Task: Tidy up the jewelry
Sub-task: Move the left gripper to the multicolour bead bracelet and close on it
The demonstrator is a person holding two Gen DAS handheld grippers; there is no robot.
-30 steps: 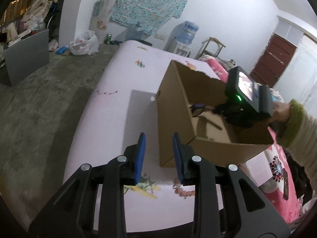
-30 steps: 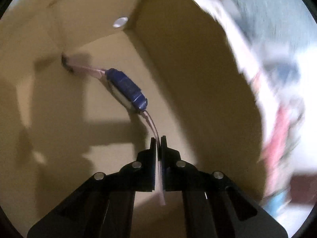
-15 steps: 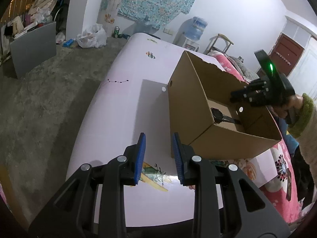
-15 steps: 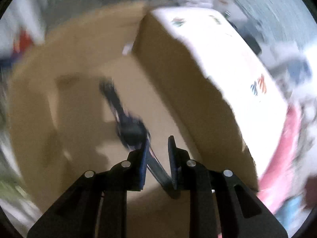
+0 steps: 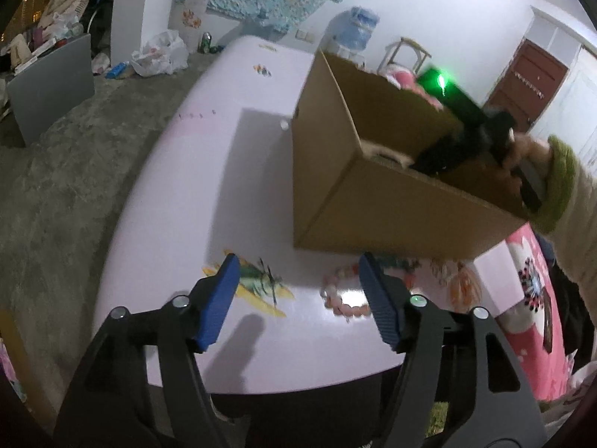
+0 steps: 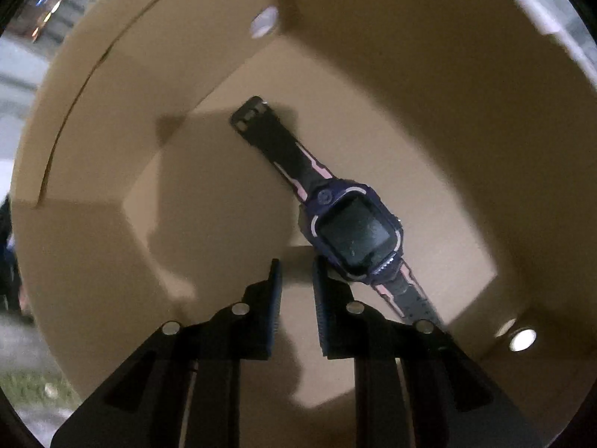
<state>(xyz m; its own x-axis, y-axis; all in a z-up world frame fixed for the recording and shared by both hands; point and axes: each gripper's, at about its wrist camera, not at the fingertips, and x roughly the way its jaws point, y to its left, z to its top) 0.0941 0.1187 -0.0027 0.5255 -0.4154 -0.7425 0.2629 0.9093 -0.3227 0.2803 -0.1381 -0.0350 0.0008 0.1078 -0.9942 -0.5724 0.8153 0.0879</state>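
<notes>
Watch in box, bracelet on table

One dark purple smartwatch with pink-trimmed strap [image 6: 347, 220] lies flat on the floor of one open brown cardboard box [image 6: 429, 93]. Right gripper [image 6: 295, 272] hangs inside the box, fingers slightly apart and empty, right finger just beside the watch case. Left gripper [image 5: 298, 283] hovers above the white table [image 5: 224, 186], fingers wide apart, empty. One pink beaded bracelet [image 5: 343, 295] lies on the table near the box.

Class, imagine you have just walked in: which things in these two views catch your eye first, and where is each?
First the dark watch lying flat on the floor of the cardboard box, beside the open right gripper. Next, the pink bead bracelet on the white table, ahead of the wide-open left gripper.
</notes>
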